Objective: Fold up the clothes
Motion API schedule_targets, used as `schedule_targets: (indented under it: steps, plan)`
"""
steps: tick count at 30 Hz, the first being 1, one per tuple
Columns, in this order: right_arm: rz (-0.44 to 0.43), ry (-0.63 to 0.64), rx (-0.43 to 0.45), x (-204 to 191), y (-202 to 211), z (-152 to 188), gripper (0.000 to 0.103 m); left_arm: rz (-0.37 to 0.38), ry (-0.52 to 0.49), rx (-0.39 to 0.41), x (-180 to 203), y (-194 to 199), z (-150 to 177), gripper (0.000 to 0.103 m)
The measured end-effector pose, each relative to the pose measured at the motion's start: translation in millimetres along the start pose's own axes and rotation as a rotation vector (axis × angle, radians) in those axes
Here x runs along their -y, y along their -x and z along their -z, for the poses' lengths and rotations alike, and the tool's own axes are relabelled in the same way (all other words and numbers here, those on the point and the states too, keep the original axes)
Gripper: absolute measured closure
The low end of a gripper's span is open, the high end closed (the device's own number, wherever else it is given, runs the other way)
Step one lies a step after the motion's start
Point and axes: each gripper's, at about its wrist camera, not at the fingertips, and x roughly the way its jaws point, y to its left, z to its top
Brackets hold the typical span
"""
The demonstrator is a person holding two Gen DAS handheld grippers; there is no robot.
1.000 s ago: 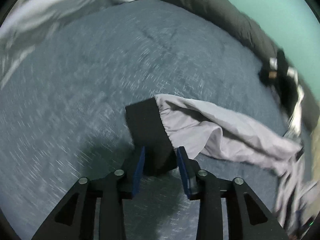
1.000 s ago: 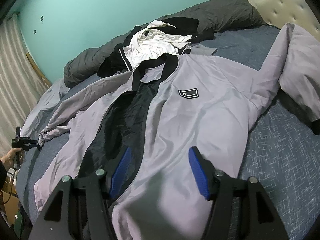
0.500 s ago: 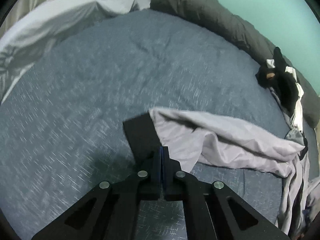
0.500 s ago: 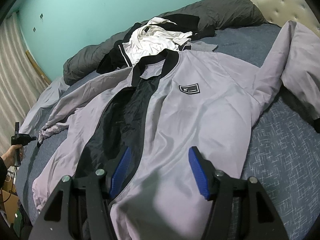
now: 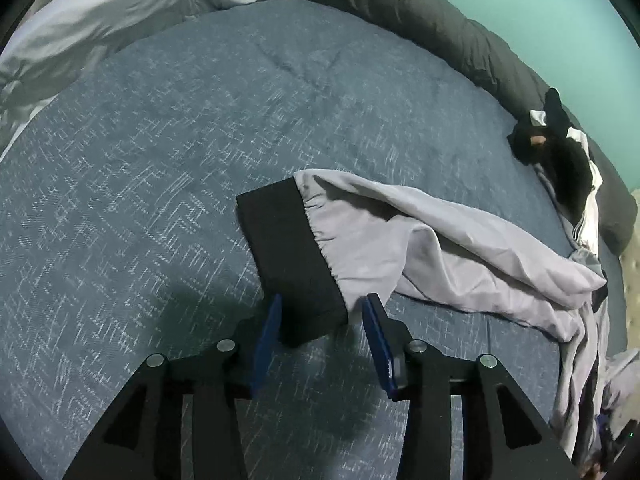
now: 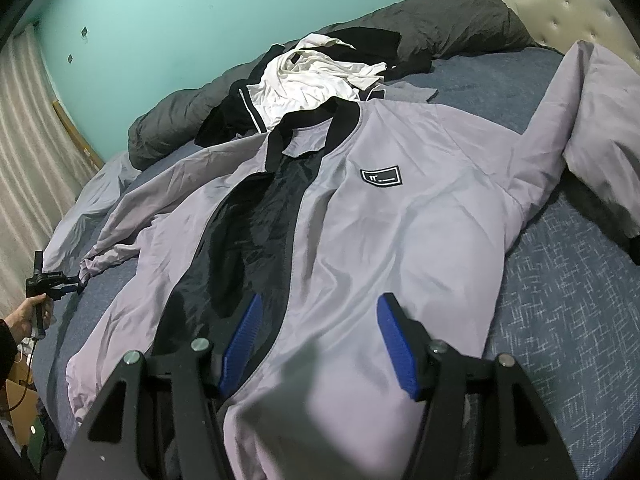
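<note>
My left tongs (image 5: 322, 330) stand apart, blue pads either side of the near end of the black ribbed cuff (image 5: 290, 258) without pressing it; the cuff lies flat on the blue woven bedspread (image 5: 160, 168). From the cuff the crumpled pale grey sleeve (image 5: 440, 248) runs off to the right across the bed toward the rest of the garment.

My right tongs (image 6: 320, 340) are also apart and hold nothing, hanging just over the lower front of the pale grey zip jacket with black collar and black lining (image 6: 360, 240). The jacket lies spread face up on the bedspread (image 6: 560, 300), front open so the dark lining (image 6: 248, 232) shows down the middle, with a small black rectangular chest patch (image 6: 380, 177) on one panel. Its other sleeve (image 6: 592, 128) stretches to the right and bends back on itself, ending in a black cuff at the frame edge.

Beyond the collar sits a heap of white and black clothes (image 6: 316, 80), resting against a rolled dark grey duvet (image 6: 420, 28) that runs along the teal wall (image 6: 200, 8). At the far left of the right wrist view my left hand (image 6: 28, 316) grips the handle of the other tool beside the sleeve end. A light grey sheet (image 5: 120, 12) is bunched at the bed's far edge in the left wrist view
</note>
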Motion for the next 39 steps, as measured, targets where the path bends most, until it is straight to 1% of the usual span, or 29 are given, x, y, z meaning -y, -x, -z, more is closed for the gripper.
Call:
schedule_targets:
  steps: [2,6,8,12,13,14,15,16,17,18,19,20,23,26,30,32,34,36,39]
  plan:
    - [0.0,0.004,-0.005,-0.6,-1.6,0.5,0.042,-0.017,0.005,-0.004,-0.9,-6.7,-1.1,0.052]
    - [0.0,0.005,-0.007,-0.4,-2.3,0.9,0.042,-0.048,0.017,0.004,-2.1,-15.2,-2.8,0.049]
    - [0.0,0.005,-0.008,-0.3,-2.6,1.1,0.042,-0.071,0.019,0.017,-1.8,-17.2,-2.8,0.043]
    - [-0.001,0.006,-0.009,-0.2,-3.3,1.4,0.042,-0.068,0.031,0.031,-0.6,-21.2,-2.0,0.043]
    - [-0.001,0.006,-0.01,-0.2,-3.5,1.5,0.042,-0.064,0.036,0.037,0.0,-21.8,-1.7,0.046]
    - [-0.001,0.006,-0.01,-0.1,-3.7,1.6,0.042,-0.061,0.032,0.041,1.7,-22.3,-1.8,0.052]
    - [-0.001,0.006,-0.01,-0.1,-3.8,1.7,0.042,-0.062,0.024,0.044,4.1,-22.5,-2.2,0.054]
    - [-0.001,0.006,-0.011,0.0,-4.0,1.8,0.042,-0.061,0.014,0.045,6.5,-22.3,-2.9,0.063]
    - [-0.001,0.007,-0.011,0.0,-4.2,1.9,0.042,-0.057,0.003,0.043,9.5,-22.0,-3.9,0.069]
    - [-0.001,0.007,-0.012,0.0,-4.3,2.0,0.042,-0.057,-0.012,0.045,13.3,-20.5,-5.6,0.071]
    - [-0.002,0.006,-0.014,0.2,-5.0,2.3,0.042,-0.061,-0.03,0.051,17.8,-17.9,-7.9,0.078]
    - [-0.002,0.005,-0.014,0.1,-5.4,2.5,0.042,-0.066,-0.047,0.057,22.2,-15.3,-10.1,0.089]
    - [-0.005,0.001,-0.012,-0.1,-4.8,1.7,0.042,-0.067,-0.062,0.085,26.4,2.4,-17.5,0.089]
    - [-0.011,-0.003,-0.005,0.3,-1.7,0.8,0.042,-0.072,-0.072,0.093,20.8,25.8,-24.8,0.089]
    - [-0.021,-0.005,0.002,-0.9,2.0,-0.1,0.042,-0.076,-0.08,0.089,3.6,65.2,-25.6,0.089]
    - [-0.027,-0.004,0.006,-2.0,3.9,-0.8,0.042,-0.076,-0.064,0.078,-4.2,76.2,-25.4,0.089]
    - [-0.032,-0.003,0.01,-3.0,5.8,-1.4,0.042,-0.08,-0.04,0.049,-10.0,72.8,-24.3,0.089]
    - [-0.038,-0.002,0.014,-4.1,7.7,-2.1,0.042,-0.084,0.002,-0.01,-21.2,65.6,-14.0,0.089]
    - [-0.044,-0.01,0.022,-3.4,10.9,-3.8,0.042,-0.108,0.075,-0.093,-34.3,41.6,4.6,0.089]
